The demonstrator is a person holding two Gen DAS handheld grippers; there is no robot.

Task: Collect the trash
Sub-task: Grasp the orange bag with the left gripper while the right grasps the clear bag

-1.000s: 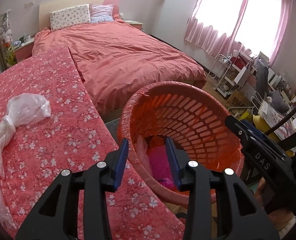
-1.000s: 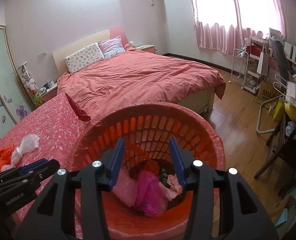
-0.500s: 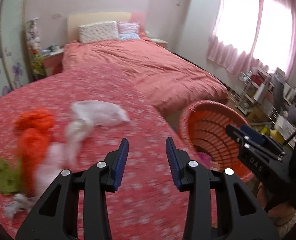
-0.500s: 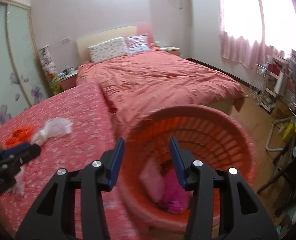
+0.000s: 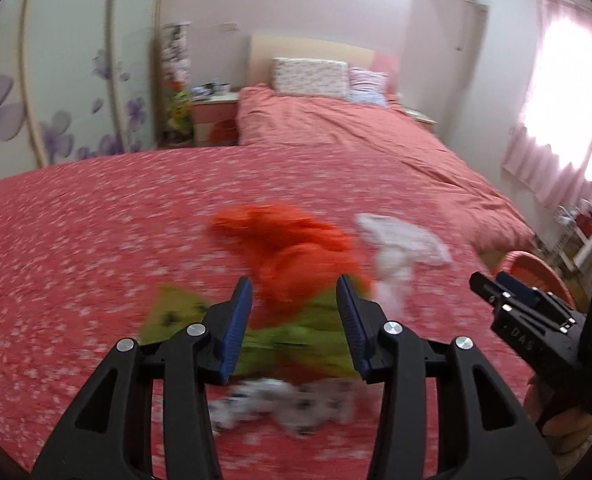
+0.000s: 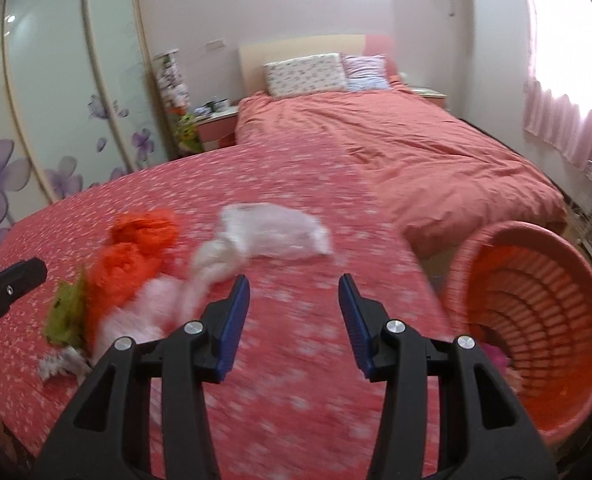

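Trash lies on the red flowered cover (image 5: pixel 76 240): an orange plastic bag (image 5: pixel 292 248), a green wrapper (image 5: pixel 296 340), a clear white bag (image 5: pixel 400 240) and a crumpled white piece (image 5: pixel 288 400). My left gripper (image 5: pixel 294 320) is open and empty just above the green wrapper and orange bag. My right gripper (image 6: pixel 294 320) is open and empty over bare cover, right of the orange bag (image 6: pixel 132 264), green wrapper (image 6: pixel 66 316) and white bag (image 6: pixel 272 236). The orange basket (image 6: pixel 536 320) stands at the right with pink trash inside.
A bed with a red duvet (image 6: pixel 416 140) and pillows (image 6: pixel 304 74) lies behind. A wardrobe with purple flowers (image 6: pixel 56 120) stands left, a nightstand (image 6: pixel 216 124) beside it. Pink curtains (image 5: pixel 556 120) and shelving are at the right.
Both grippers have swung left from over the basket to over the flowered cover. The left one now hovers over the orange bag and green wrapper. Both stay open and empty.
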